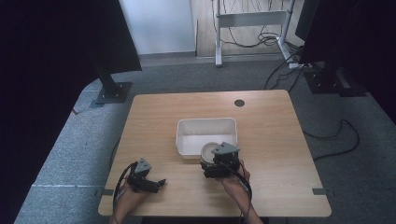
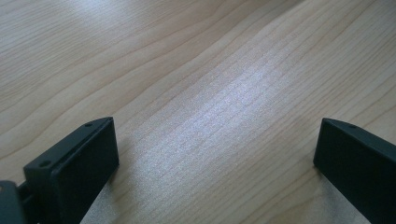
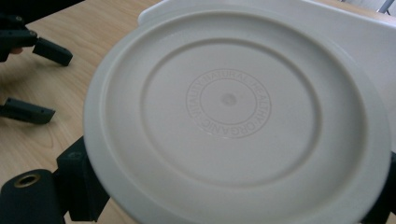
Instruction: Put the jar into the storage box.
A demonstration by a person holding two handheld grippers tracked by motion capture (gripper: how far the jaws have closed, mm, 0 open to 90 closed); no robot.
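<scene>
- In the high view we see the right tongs (image 1: 215,161) at the near rim of a white rectangular tub (image 1: 206,135) that sits in the middle of the wooden counter (image 1: 261,140); a pale round plate (image 1: 208,150) peeks out in front of them, lying over the tub's near edge.
- The right gripper view gives what the high view cannot: the plate (image 3: 233,112) is an off-white plastic disc with raised rings and a stamped circle of lettering at its centre. It stands tilted across the picture, with the jaws of the right tongs (image 3: 224,205) closed on its lower rim, one at each bottom corner.
- Behind the plate in that view we make out the white wall of the tub (image 3: 355,32), and far off at the left the two black jaws of the left tongs (image 3: 35,79), spread apart over the wood.
- The left gripper view shows the bare grain of the counter (image 2: 210,84) between its own jaws, which stand wide with nothing in them.
- From above, the left tongs (image 1: 156,183) rest low near the counter's front left corner, pointing right, the forearm coming in from the bottom edge.
- The right hand (image 1: 229,179) reaches forward from the near edge, its cable trailing back along the wrist.
</scene>
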